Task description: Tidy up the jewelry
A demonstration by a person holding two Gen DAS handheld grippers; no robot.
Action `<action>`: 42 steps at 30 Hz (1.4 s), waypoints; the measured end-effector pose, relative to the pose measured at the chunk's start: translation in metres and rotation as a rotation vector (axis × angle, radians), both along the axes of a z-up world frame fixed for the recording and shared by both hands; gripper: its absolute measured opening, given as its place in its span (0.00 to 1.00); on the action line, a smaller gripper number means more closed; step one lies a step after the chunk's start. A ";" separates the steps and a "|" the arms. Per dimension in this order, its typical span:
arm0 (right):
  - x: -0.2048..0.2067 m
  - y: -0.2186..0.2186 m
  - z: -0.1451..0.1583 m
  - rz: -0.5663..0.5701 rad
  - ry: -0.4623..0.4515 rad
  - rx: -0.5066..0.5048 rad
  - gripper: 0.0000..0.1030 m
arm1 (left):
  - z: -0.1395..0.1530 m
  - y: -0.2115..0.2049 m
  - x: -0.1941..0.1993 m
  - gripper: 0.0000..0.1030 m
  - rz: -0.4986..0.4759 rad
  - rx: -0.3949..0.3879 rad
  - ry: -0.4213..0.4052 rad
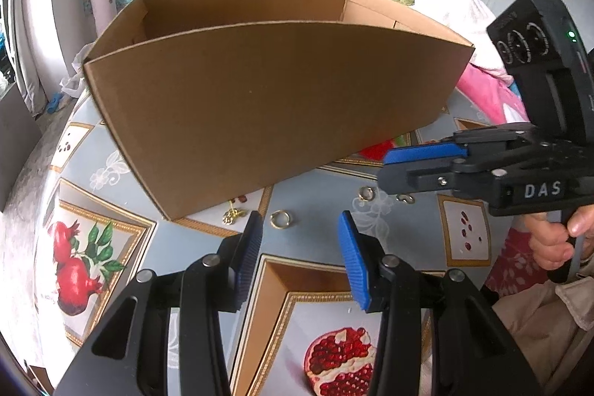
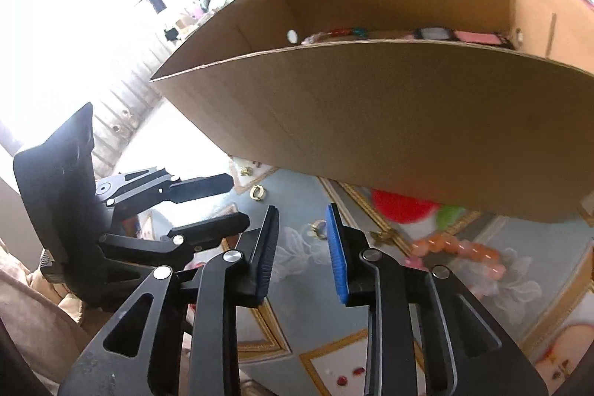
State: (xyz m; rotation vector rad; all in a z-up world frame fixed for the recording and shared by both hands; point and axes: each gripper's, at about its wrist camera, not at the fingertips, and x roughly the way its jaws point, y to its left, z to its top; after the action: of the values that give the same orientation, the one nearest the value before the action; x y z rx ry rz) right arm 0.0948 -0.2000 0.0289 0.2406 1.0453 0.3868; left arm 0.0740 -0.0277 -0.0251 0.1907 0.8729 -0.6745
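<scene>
Grippers [image 1: 300, 225] apart; cardboard box [image 1: 260, 99] looms behind rings [image 1: 281, 219], perhaps.

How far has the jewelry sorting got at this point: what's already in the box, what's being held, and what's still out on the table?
Done: some colourful items already lie inside the cardboard box.

In hand: nothing. The left gripper and the right gripper are both open and empty.

Left: a gold ring, a gold trinket, another ring and an orange bead string remain on the tablecloth.
</scene>
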 end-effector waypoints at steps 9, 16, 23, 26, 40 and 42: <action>-0.007 0.012 -0.010 -0.015 -0.014 -0.034 0.27 | -0.008 -0.008 0.011 0.25 0.028 0.039 0.014; -0.007 0.028 -0.016 -0.005 -0.020 -0.060 0.27 | -0.009 -0.010 0.014 0.17 0.038 0.042 -0.004; -0.004 0.041 -0.019 0.015 -0.029 -0.117 0.27 | -0.010 -0.009 0.013 0.11 0.033 0.050 -0.020; -0.004 0.049 -0.020 0.026 -0.046 -0.168 0.28 | -0.010 -0.009 0.011 0.11 0.029 0.057 -0.030; -0.004 0.084 -0.029 0.081 -0.102 -0.373 0.28 | -0.010 -0.007 0.011 0.10 0.029 0.053 -0.026; -0.003 0.085 -0.033 0.064 -0.086 -0.375 0.28 | -0.010 -0.007 0.011 0.10 0.030 0.052 -0.025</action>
State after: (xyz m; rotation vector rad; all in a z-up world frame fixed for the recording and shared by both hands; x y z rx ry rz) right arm 0.0919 -0.1146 -0.0037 -0.1437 1.0212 0.2497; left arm 0.0847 -0.0351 -0.0349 0.2321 0.8682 -0.6210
